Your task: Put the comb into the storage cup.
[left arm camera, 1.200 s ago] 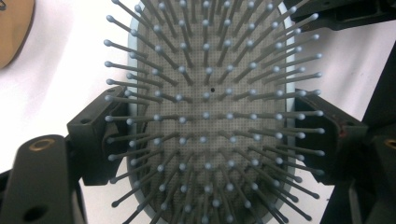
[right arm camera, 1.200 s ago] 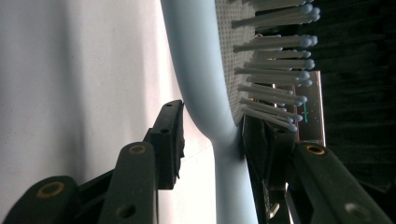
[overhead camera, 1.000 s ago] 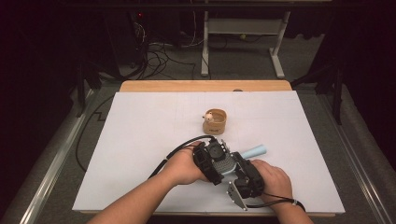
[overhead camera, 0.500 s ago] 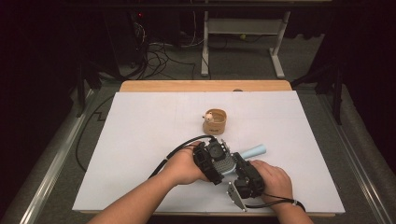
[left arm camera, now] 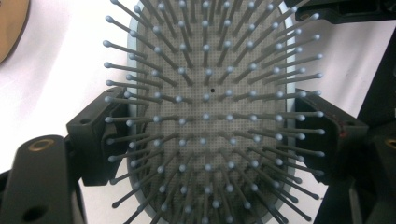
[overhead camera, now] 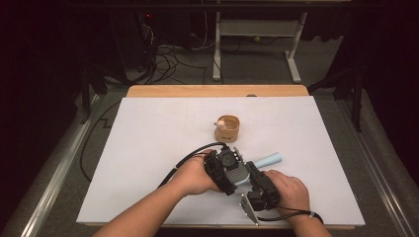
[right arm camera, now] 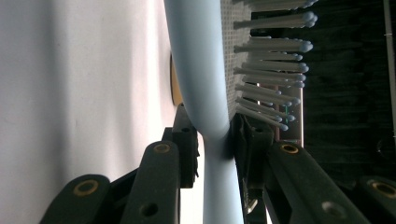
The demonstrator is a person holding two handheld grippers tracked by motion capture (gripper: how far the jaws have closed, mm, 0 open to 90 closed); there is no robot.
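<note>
Both hands stay where they were; the right gripper [right arm camera: 212, 154] has just been closing and now pinches the neck of the pale blue hairbrush [overhead camera: 257, 163]. The left gripper [left arm camera: 205, 140] clamps its bristled head, near the white table's [overhead camera: 148, 148] front edge.

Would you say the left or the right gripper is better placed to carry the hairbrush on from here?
Probably the right gripper: its jaws have just closed on the hairbrush neck, while the left gripper only spans the head.
</note>
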